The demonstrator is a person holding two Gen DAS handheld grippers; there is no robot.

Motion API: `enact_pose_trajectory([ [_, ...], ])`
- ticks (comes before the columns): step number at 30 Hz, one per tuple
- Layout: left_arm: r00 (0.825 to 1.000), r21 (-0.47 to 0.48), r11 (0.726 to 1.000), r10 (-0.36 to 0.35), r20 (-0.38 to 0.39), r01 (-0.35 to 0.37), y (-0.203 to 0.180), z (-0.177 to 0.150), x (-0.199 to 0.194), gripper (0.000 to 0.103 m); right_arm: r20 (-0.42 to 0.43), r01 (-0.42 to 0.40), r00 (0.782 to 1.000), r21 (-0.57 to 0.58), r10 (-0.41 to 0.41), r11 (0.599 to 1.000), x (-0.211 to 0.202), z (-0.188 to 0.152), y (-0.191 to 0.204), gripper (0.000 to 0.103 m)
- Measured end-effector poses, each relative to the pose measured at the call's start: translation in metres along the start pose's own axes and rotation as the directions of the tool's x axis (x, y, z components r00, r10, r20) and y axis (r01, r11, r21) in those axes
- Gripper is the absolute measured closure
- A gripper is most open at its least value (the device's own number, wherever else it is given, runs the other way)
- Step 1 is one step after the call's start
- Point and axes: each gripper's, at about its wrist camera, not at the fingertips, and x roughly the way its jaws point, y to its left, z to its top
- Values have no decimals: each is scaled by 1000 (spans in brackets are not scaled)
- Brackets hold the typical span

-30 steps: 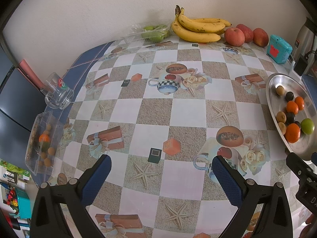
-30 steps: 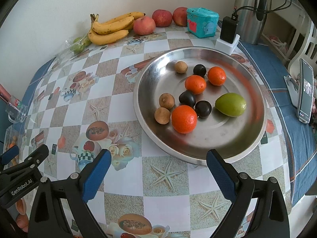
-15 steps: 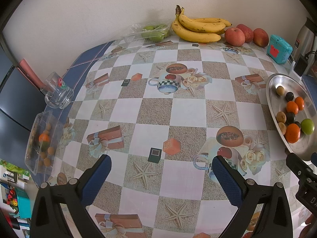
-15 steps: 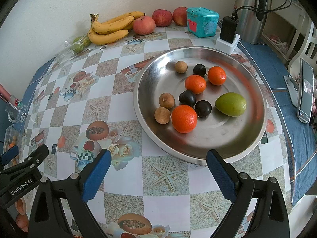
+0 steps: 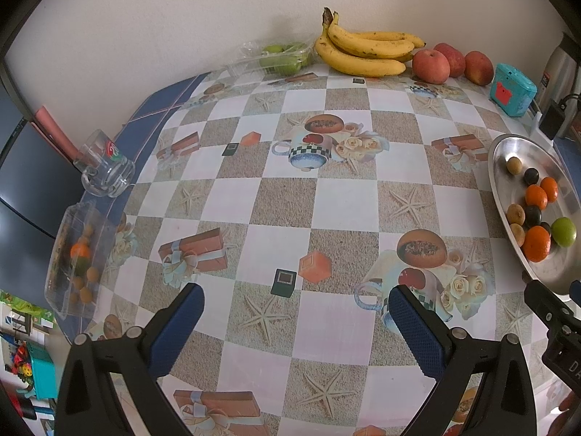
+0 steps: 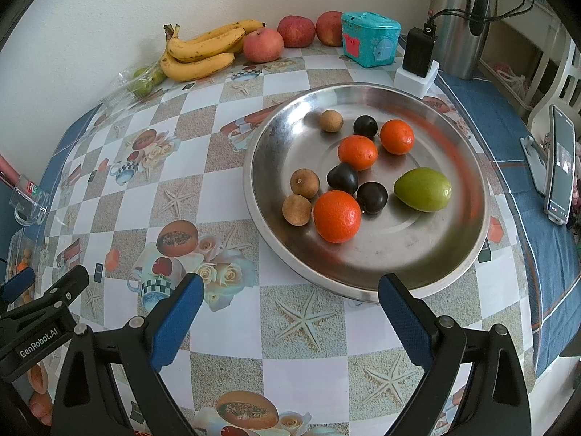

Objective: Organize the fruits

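Observation:
A round steel tray (image 6: 417,254) holds three oranges (image 6: 337,216), a green fruit (image 6: 423,189), three dark plums (image 6: 342,178) and three small brown fruits (image 6: 304,182). My right gripper (image 6: 288,299) hovers open just in front of the tray's near rim, empty. My left gripper (image 5: 296,314) is open over the patterned tablecloth, nothing between its fingers; the tray (image 5: 508,167) lies to its right. A clear plastic box (image 5: 78,254) with small fruits sits at the table's left edge. Bananas (image 5: 363,52) and three red apples (image 5: 432,66) lie along the back wall.
A clear bag of green fruits (image 5: 283,59) lies left of the bananas. A glass mug (image 5: 105,170) stands at the left edge. A teal tin (image 6: 370,39), a charger (image 6: 417,61), a steel thermos (image 6: 459,18) and a phone on a stand (image 6: 561,165) sit at the right.

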Motion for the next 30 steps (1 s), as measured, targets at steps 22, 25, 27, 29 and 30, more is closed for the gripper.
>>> enact_pose_trajectory([
  [22,1000,-4,1000,-3,-4,3,2,-3,0,0,-3,-1,1000,1,1,1000,1,0,-1,6],
  [25,1000,-9,1000,-13,13,14,3,-2,-2,0,-3,-2,1000,2,2,1000,1,0,-1,6],
  [27,1000,-10,1000,-13,13,13,3,-2,-2,0,-3,-1,1000,1,1,1000,1,0,-1,6],
  [29,1000,-11,1000,-12,9,12,3,-2,-1,0,-3,-2,1000,1,2,1000,1,1,-1,6],
  [30,1000,-13,1000,-12,9,13,3,-1,-2,0,-3,-1,1000,1,1,1000,1,1,-1,6],
])
